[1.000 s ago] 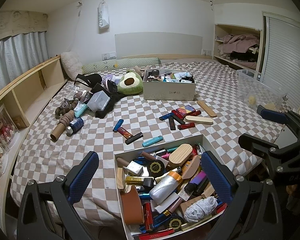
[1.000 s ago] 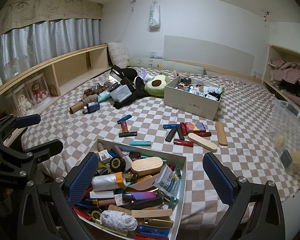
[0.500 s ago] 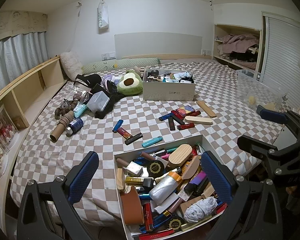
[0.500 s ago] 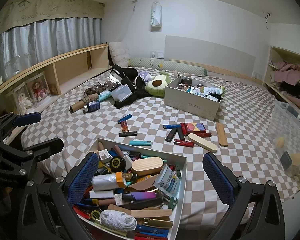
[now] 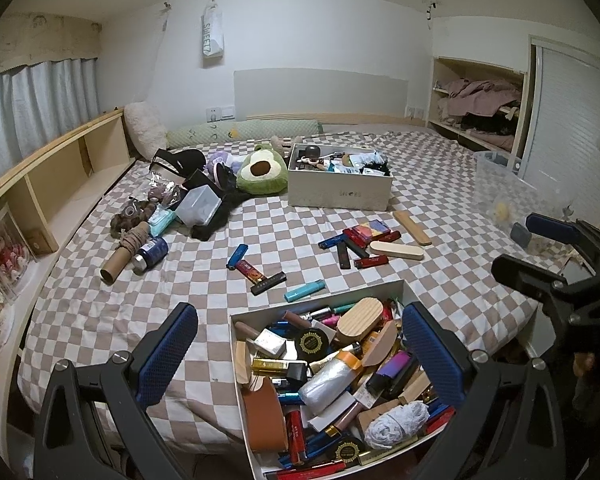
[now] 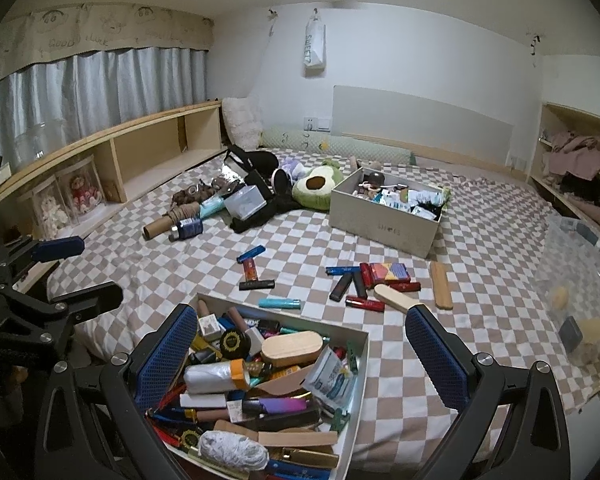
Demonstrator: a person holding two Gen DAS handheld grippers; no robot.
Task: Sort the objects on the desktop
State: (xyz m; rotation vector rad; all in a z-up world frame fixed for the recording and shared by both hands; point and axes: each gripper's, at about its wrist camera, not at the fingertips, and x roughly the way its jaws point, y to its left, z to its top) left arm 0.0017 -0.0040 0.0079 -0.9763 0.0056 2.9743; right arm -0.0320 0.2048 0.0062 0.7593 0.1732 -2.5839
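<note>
Both grippers hover level above the near edge of the bed — the left gripper [image 5: 300, 344] and right gripper [image 6: 300, 344] each have fingers spread wide, holding nothing. Below them sits the white box [image 5: 316, 303] crammed with small items. A farther box [image 5: 340, 194] reads "SHOES"; a hanging bag [image 6: 315, 49] reads "SWEET" — both legible.

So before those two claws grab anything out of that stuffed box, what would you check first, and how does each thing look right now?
1. Left gripper open and empty: ok.
2. Right gripper open and empty: ok.
3. Near box within reach below both: ok.
4. One item free to lift: wooden oval case lies on top: ok.
5. Spot to put it: wooden pieces grouped on the checkered bedspread: ok.
6. Which pile it belongs to: cannot tell.
</note>
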